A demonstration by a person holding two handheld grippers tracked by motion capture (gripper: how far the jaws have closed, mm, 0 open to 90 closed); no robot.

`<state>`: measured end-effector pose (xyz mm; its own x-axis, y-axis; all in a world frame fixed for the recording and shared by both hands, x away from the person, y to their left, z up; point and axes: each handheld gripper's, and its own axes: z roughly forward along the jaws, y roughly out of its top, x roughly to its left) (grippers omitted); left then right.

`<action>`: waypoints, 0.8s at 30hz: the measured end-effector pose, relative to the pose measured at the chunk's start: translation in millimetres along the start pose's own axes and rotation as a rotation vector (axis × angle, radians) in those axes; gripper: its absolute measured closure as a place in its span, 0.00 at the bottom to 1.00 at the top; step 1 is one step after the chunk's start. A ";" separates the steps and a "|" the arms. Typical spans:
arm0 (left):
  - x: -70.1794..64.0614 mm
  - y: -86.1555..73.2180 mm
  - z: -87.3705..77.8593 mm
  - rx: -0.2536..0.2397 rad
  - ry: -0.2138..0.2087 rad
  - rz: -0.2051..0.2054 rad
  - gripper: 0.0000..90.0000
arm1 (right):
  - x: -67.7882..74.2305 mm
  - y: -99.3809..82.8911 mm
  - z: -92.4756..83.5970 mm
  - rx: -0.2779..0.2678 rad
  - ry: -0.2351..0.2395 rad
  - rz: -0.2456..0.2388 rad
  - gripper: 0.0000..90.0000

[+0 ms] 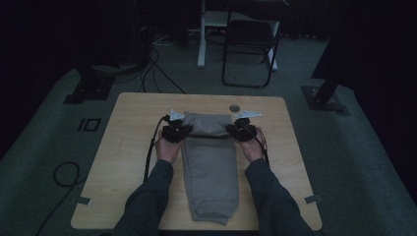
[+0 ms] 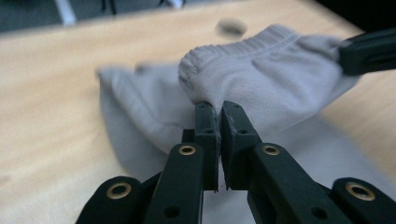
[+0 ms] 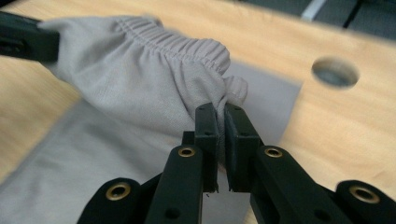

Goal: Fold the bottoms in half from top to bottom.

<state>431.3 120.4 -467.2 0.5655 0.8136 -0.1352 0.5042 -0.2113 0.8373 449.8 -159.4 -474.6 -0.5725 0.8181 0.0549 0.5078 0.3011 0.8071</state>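
Between both tools (image 1: 209,131): trousers' waistband (image 1: 210,121).

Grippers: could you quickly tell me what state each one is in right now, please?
Left gripper: closed on the waistband of the grey trousers.
Right gripper: closed on the waistband's other end.

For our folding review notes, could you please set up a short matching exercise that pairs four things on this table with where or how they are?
Things:
1. left gripper
2. right gripper
3. grey fabric sweatpants with an elastic waistband
4. round hole in the light wooden table top

States or places:
A. lying lengthwise down the middle of the table, waistband end raised
B. at the far edge, beyond the waistband
C. jaws shut on the waistband corner at the high view's left
D. jaws shut on the waistband corner at the high view's right

Pairs: 1-C, 2-D, 3-A, 4-B
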 end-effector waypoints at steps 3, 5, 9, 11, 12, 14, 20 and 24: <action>-7.0 4.0 -18.5 -0.040 -0.027 0.023 0.95 | 5.0 2.8 -22.6 -0.050 0.024 -0.020 0.96; -12.5 3.4 -31.3 -0.051 -0.048 0.040 0.95 | 6.8 2.2 -29.4 -0.061 0.037 -0.028 0.95; -22.1 -10.4 -41.7 -0.026 -0.090 0.050 0.95 | 15.6 -9.1 -45.8 -0.063 0.055 -0.066 0.96; -27.8 -28.7 -41.1 0.019 -0.118 0.050 0.95 | 21.4 -25.2 -50.2 -0.043 0.061 -0.090 0.96; -27.8 -28.7 -41.1 0.019 -0.118 0.050 0.95 | 21.4 -25.2 -50.2 -0.043 0.061 -0.090 0.96; -31.0 -43.5 -37.4 0.061 -0.131 0.048 0.95 | 25.2 -44.6 -49.6 0.001 0.078 -0.097 0.96; -34.8 -91.4 -11.9 0.225 -0.135 0.049 0.95 | 33.0 -78.8 -35.8 0.110 0.101 -0.122 0.95; -36.8 -102.3 -4.6 0.250 -0.131 0.063 0.94 | 35.0 -94.6 -23.5 0.177 0.104 -0.116 0.96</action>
<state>356.0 114.6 -545.5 0.6719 0.7213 -0.1683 0.6017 -0.3991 0.6919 366.6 -170.7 -535.2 -0.6920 0.7210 0.0355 0.5344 0.4787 0.6966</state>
